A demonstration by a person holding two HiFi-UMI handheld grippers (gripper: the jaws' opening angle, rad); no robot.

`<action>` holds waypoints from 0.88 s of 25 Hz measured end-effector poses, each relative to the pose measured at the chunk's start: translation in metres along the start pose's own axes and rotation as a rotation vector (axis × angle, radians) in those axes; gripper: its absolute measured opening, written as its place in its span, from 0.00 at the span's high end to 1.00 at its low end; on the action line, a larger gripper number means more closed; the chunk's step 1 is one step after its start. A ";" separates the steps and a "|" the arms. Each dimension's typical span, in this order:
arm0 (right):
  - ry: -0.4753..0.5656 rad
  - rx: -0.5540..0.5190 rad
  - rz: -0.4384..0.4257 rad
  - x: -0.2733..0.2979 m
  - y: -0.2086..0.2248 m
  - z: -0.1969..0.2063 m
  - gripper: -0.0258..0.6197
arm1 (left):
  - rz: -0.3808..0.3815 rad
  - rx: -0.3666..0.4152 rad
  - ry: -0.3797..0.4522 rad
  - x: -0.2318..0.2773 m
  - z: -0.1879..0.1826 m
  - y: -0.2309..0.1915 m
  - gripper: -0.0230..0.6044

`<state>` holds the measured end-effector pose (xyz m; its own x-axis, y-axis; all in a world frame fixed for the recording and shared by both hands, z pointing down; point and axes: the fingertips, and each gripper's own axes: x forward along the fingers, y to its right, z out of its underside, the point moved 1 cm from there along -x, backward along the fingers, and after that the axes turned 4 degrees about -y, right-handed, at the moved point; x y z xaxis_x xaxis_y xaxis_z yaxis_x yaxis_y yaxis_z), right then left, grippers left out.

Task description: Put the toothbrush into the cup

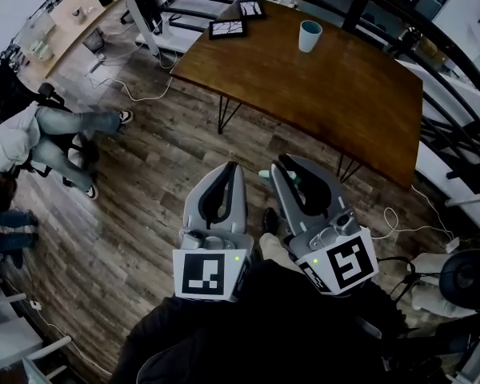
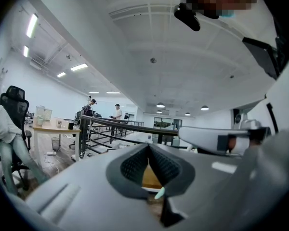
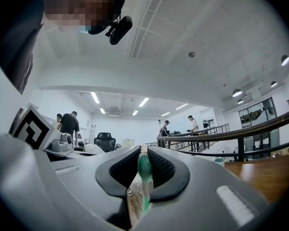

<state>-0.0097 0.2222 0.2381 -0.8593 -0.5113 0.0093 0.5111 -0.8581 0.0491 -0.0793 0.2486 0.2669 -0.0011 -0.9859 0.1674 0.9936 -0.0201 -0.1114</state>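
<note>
While in right tongs (image 3: pixel 143 149), green toothbrush (image 3: pixel 144 171)

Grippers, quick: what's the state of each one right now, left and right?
Left gripper: shut, nothing between its jaws.
Right gripper: shut on the green toothbrush.

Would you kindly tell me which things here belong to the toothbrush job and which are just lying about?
Job: green plastic toothbrush, held in the right gripper; pale teal cup on the brown wooden table.
Lying about: two flat black-framed panels at the table's far edge.
</note>
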 end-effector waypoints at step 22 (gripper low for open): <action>0.072 0.012 -0.020 0.056 0.129 -0.025 0.89 | -0.001 0.067 0.019 0.134 -0.038 0.032 0.95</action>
<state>0.0082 0.0816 0.2201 -0.8655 -0.4969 -0.0636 0.4937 -0.8676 0.0604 -0.0515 0.1090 0.2481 -0.0037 -0.9888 0.1490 0.9989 -0.0105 -0.0450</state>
